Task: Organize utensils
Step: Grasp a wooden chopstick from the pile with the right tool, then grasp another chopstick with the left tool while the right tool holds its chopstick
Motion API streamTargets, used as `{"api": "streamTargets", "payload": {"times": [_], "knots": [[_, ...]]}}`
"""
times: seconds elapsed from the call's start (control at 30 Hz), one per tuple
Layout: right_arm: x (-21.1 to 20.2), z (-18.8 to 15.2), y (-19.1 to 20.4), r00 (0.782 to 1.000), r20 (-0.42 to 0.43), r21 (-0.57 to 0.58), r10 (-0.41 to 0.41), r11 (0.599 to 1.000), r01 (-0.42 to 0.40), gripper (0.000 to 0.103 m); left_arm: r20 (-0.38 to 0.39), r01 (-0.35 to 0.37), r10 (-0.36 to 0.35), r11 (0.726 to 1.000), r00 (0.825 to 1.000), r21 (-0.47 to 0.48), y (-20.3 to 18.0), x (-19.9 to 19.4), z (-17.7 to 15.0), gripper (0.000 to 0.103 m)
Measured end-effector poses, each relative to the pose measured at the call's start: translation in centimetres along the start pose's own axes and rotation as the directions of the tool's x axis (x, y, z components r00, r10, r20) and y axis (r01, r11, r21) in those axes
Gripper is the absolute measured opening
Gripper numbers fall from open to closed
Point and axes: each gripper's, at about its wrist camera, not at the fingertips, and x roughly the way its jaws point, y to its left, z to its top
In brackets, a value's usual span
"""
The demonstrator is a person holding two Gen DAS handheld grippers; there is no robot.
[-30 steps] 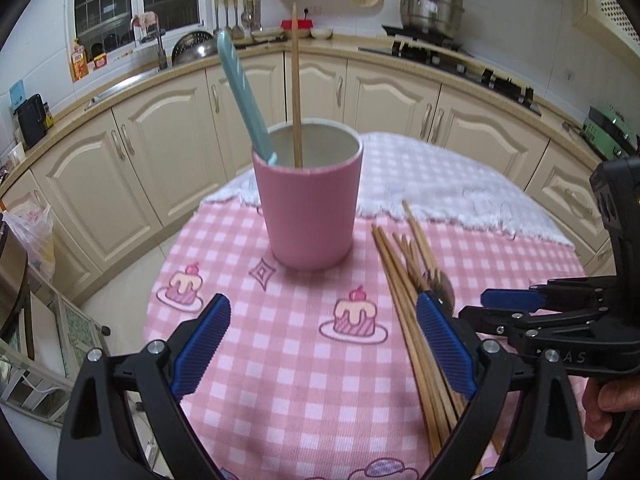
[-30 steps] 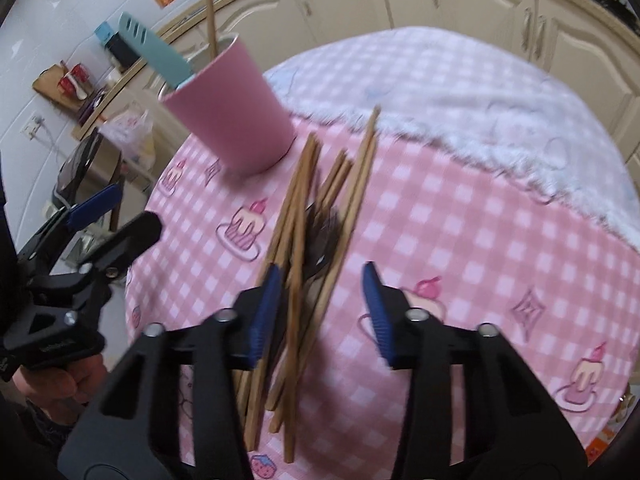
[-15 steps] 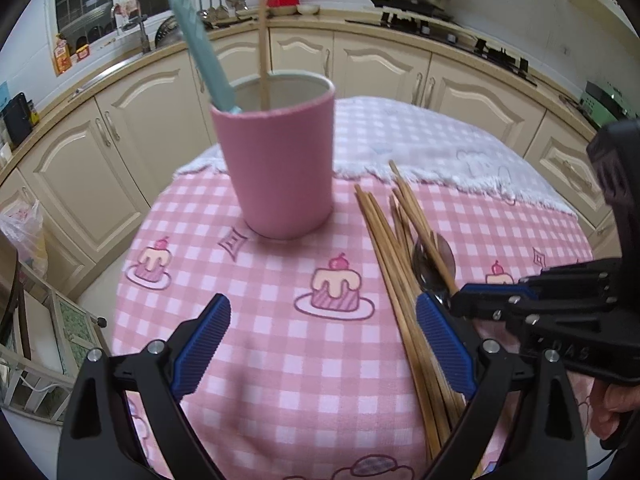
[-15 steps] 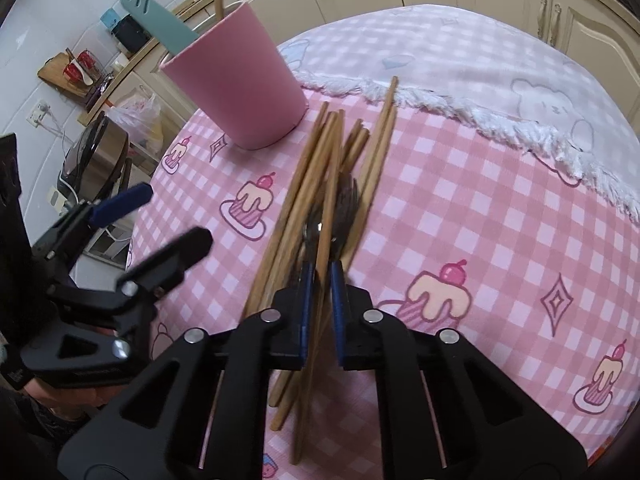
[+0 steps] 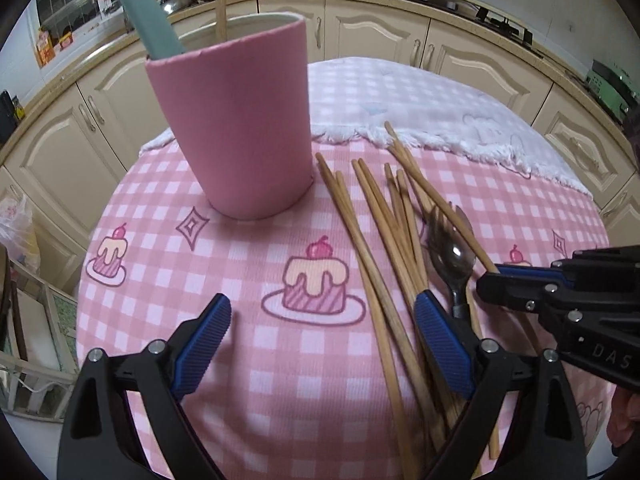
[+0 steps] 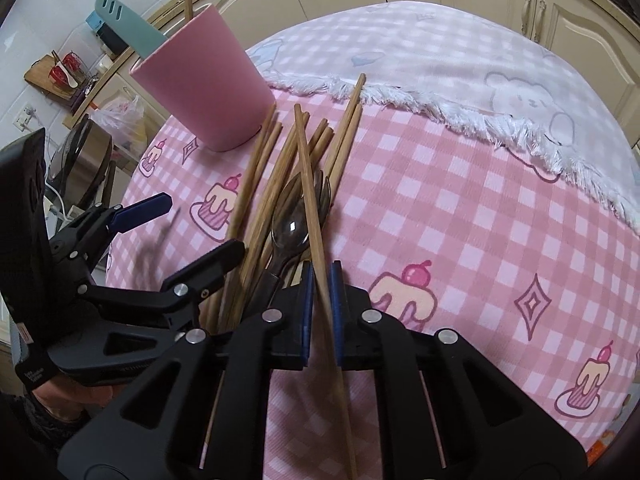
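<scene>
A pink cup (image 5: 236,128) (image 6: 208,80) stands on the pink checked cloth and holds a teal utensil (image 5: 148,12) and one wooden chopstick (image 5: 221,0). Several wooden chopsticks (image 5: 380,240) (image 6: 264,184) lie in a loose pile to its right, with a metal spoon (image 5: 454,258) (image 6: 289,232) and a fork among them. My right gripper (image 6: 319,280) is shut on one wooden chopstick (image 6: 308,184), lifted slightly over the pile. My left gripper (image 5: 320,336) is open and empty, low over the cloth left of the pile; it also shows in the right wrist view (image 6: 188,224).
The round table (image 6: 500,208) has a white fringed cloth (image 6: 460,76) over its far half. Cream kitchen cabinets (image 5: 400,36) curve around behind. The table edge drops off to the left, with a plastic bag (image 6: 120,116) and clutter on the floor there.
My right gripper closed on one chopstick and has raised its far end off the pile. My left gripper moved forward and lower, closer to the cup and pile.
</scene>
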Motion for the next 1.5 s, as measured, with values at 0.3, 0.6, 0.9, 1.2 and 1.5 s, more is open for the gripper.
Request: {"api": "streamTargets", "payload": {"times": [0.3,0.6,0.9,1.2,1.5], "knots": [[-0.2,0.4,-0.6,1.000,0.005,0.020,-0.009,1.000,0.009,0.009,-0.018,0.047,-0.047,0.999,0.999,-0.014,1.3,0.1,0.3,0.059],[0.1,1.3,-0.6,0.999,-0.003,0.007,-0.032,0.999,0.032,0.009,-0.019,0.068,-0.068,0.998,0.997,0.001,1.9,-0.2,1.0,0.051],[-0.5,1.3,-1.3,0.999,0.015,0.029,-0.028,0.999,0.028,0.009,-0.031,0.050,-0.048,0.998,0.998,0.049,1.5,0.2,1.3,0.051],[-0.7,1.1,-2.1,0.998,0.003,0.055,-0.067,0.996,0.067,0.009,-0.032,-0.008,0.011,0.996,0.999,0.087,0.3,1.5,2.6,0.039],[0.8,3.4,-1.1,0.992,-0.021,0.005,-0.123,0.992,0.123,0.010,-0.049,-0.010,0.015,0.994,0.999,0.108,-0.2,2.4,4.1,0.037]]}}
